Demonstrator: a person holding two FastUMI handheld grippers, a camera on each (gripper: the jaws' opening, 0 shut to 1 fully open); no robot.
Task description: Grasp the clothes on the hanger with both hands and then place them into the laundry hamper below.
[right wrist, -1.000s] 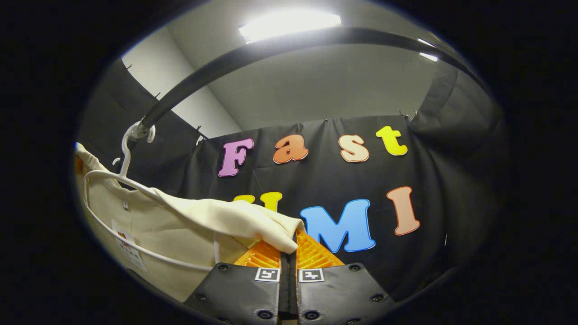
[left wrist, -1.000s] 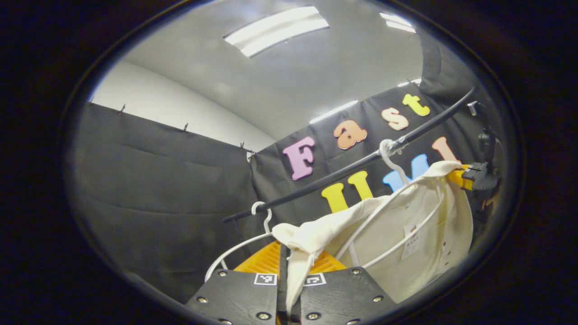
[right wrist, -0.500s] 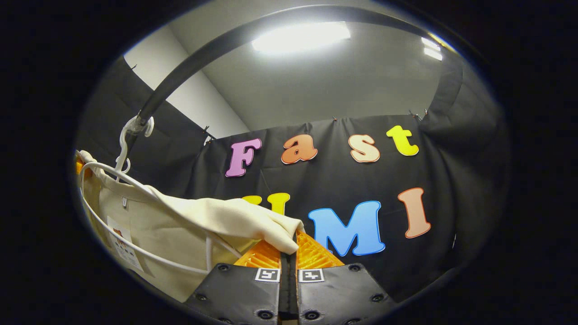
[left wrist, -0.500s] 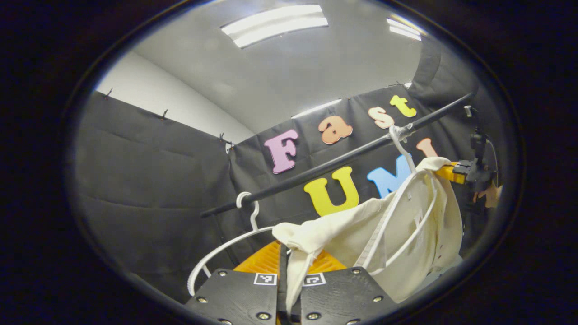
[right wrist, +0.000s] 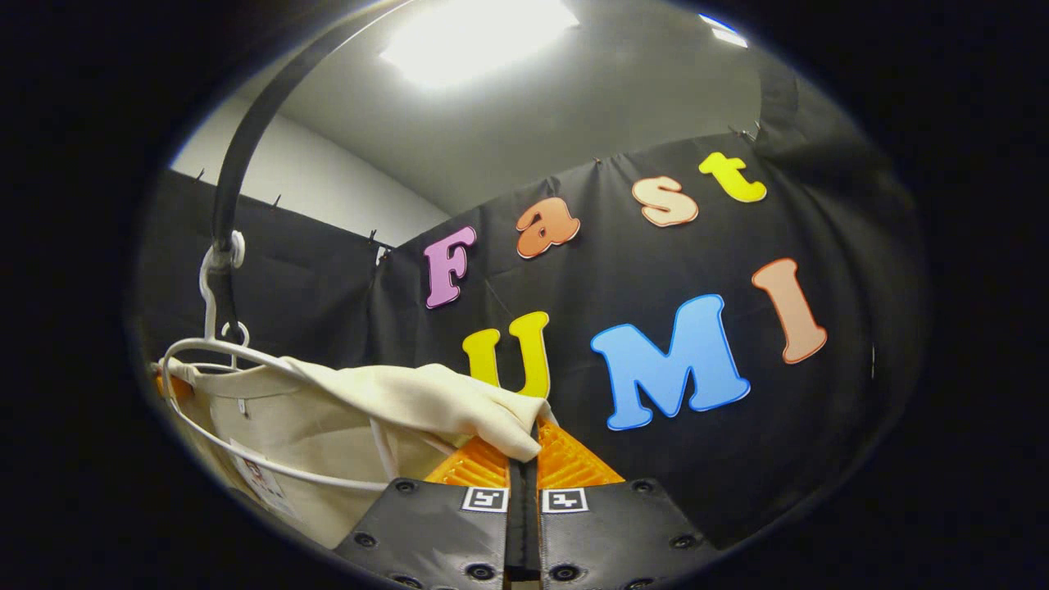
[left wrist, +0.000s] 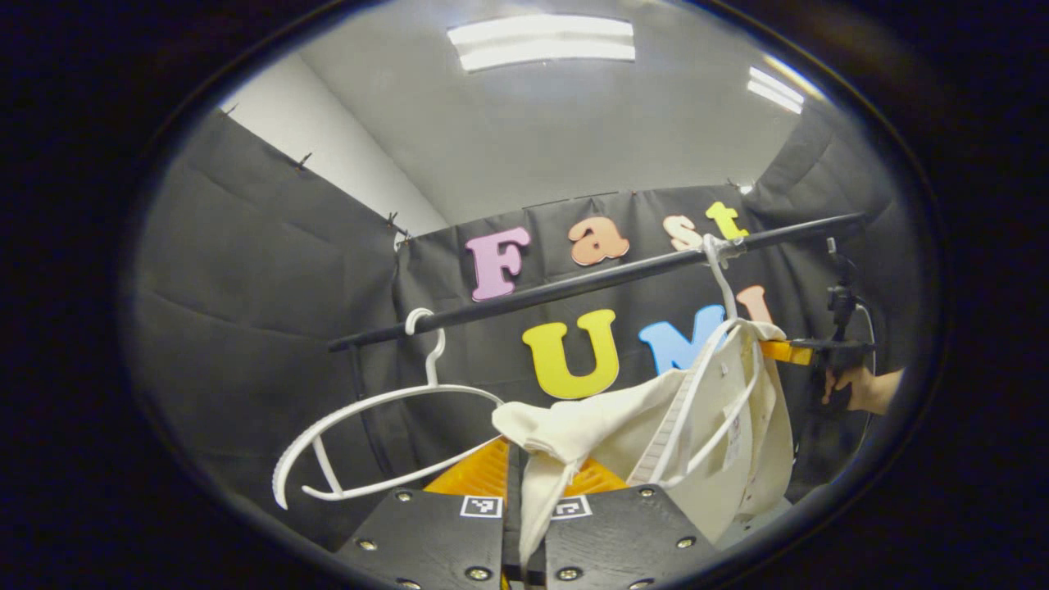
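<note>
Left gripper view: both tools, left tool (left wrist: 524, 467) and right tool (right wrist: 524, 447), stay clamped on the shirt (left wrist: 623, 418), now drawn sideways along the rail (left wrist: 574, 287), partly off its hanger (left wrist: 705, 385).

no readable text; the small white care label (left wrist: 732, 428) inside the cream cotton garment (left wrist: 623, 418) is too blurred to tell

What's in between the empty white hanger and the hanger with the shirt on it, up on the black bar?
Nothing hangs there. In the left gripper view the black bar runs bare from the empty hanger across to the shirt's hanger.
</note>
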